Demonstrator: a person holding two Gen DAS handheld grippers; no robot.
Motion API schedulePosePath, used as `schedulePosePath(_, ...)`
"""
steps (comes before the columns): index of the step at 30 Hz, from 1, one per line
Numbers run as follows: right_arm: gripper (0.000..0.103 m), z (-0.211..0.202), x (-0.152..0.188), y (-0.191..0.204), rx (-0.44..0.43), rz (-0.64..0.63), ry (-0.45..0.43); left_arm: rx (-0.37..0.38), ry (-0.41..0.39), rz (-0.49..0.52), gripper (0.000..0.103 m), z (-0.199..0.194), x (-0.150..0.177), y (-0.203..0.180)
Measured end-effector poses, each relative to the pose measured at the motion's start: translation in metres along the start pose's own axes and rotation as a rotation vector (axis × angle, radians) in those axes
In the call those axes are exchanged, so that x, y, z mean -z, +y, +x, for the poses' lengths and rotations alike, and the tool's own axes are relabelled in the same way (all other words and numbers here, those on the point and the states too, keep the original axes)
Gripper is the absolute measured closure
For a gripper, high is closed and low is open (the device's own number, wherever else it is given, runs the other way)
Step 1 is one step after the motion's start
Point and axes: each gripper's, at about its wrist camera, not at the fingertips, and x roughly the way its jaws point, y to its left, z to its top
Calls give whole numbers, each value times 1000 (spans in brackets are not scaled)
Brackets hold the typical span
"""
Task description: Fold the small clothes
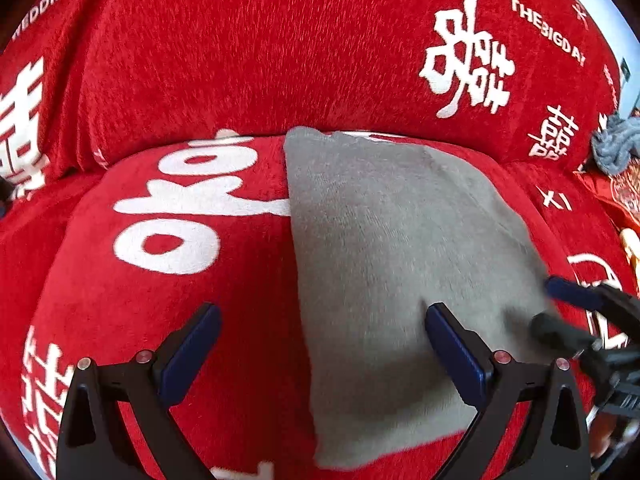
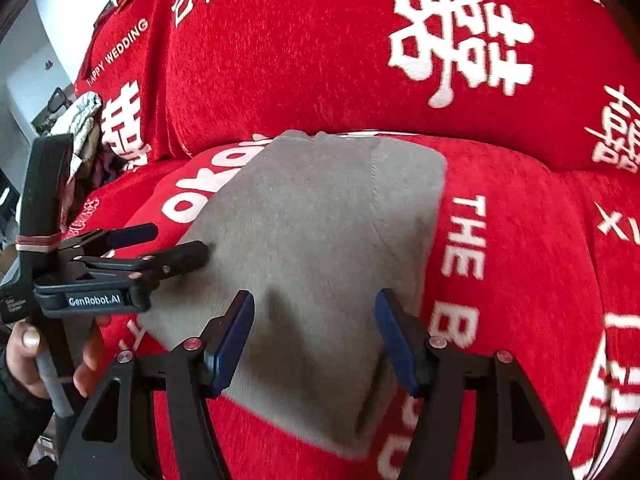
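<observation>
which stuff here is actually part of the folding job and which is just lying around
Part of the job:
- grey cloth, folded on the seat
- left tool, open
- right tool, open

Just lying about:
- red sofa cover with white print
- grey knitted item
- patterned fabric pile

A small grey fleecy garment (image 1: 400,248) lies folded flat into a neat, roughly rectangular pad on the red seat cushion (image 1: 160,320) printed with white characters, its far edge near the backrest, a stitched seam running lengthwise near one side.
</observation>
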Motion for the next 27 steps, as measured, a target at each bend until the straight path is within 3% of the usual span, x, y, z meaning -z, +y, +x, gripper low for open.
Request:
schedulePosePath(5, 31, -38, 8, -23, 92, 43, -52, 72, -41, -3, 1, -21, -2, 14)
schedulePosePath(8, 29, -43, 3, -44, 110, 122, -59, 146, 37, -107, 1, -7, -15, 31)
schedulePosePath(11, 29, -31, -7, -59, 41, 227, -48, 156, 95, -178, 1, 14, -22, 36)
schedulePosePath(14, 29, -4, -19, -62, -40, 291, -8, 264, 184, -230, 1, 39, -28, 32)
schedulePosePath(17, 29, 25, -25, -66, -44, 341, 41, 350, 254, -247, 1, 59, -32, 22)
schedulePosePath(20, 29, 58, -24, -78, -127, 441, 102, 355, 291, -210, 1, 75, -33, 8)
schedulePosePath(21, 29, 61, -23, -78, -156, 454, 87, 334, 268, -187, 7, 75, -34, 3)
schedulePosePath(23, 37, 65, -24, -73, -162, 431, 78, 300, 233, -144, 14, 72, -36, -6)
schedulePosePath(25, 53, 68, -28, -62, -134, 372, 82, 290, 205, -124, 22, 69, -37, -11)
schedulePosePath(27, 60, 66, -31, -55, -122, 330, 71, 288, 182, -103, 35, 63, -37, -12)
